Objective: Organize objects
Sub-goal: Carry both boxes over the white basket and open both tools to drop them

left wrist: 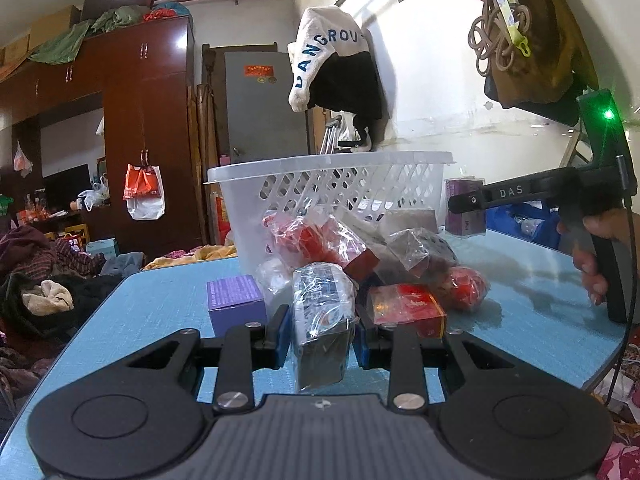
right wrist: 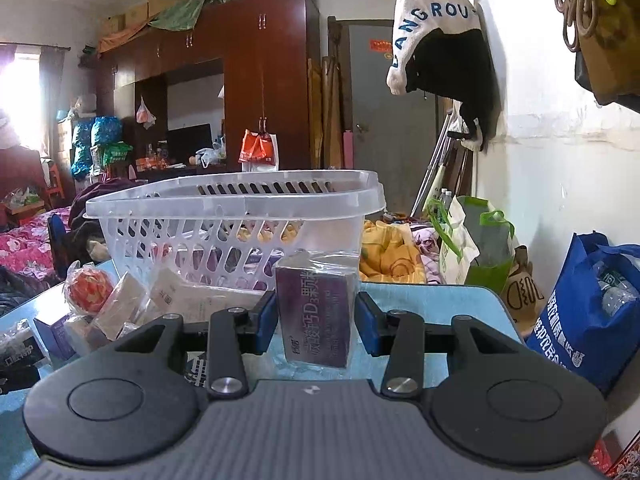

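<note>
The basket (right wrist: 236, 216) floor is hidden behind its lattice wall; the box (left wrist: 320, 320) print is too blurred to read; the hand (left wrist: 600, 256) is cut off at 3 o'clock.

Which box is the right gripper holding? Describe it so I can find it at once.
Find the white lattice basket on the blue table. Just in front of it, the right gripper is shut on a purple box wrapped in clear plastic. Unlike the pale boxes beside it, it carries large white characters and "D3".

Perforated translucent plastic basket (left wrist: 320, 184), crinkly glossy film on a dark box (left wrist: 320, 320), faintly textured blue tabletop (left wrist: 152, 312)
</note>
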Tool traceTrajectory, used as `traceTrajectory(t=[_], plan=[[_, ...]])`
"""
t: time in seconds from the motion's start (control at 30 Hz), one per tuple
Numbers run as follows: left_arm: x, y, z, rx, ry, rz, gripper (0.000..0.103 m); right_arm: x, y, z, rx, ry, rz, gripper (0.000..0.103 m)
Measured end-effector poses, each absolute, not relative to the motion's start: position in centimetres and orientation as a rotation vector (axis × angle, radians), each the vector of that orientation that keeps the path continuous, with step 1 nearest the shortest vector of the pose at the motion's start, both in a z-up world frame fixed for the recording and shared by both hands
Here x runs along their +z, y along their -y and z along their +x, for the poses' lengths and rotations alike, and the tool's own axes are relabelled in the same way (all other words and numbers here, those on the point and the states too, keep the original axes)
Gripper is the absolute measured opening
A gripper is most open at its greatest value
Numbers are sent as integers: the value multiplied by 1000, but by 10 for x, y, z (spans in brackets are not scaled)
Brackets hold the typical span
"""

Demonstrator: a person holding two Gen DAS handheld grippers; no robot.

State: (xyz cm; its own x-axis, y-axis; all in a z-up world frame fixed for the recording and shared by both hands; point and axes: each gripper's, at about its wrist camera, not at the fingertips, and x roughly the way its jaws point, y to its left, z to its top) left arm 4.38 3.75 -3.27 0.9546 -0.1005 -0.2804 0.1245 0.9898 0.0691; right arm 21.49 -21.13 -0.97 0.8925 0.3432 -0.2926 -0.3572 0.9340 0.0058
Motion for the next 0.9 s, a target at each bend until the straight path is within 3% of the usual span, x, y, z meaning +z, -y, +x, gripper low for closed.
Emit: traceTrajectory(t=[0.63,0.9], plan=[[-12,-35,52,-128,-242,28,35,-11,211,212,383,-269,-48,46],[16,-40,77,-158,-206,-14,35,10,214,194,402,-170,-12,45]])
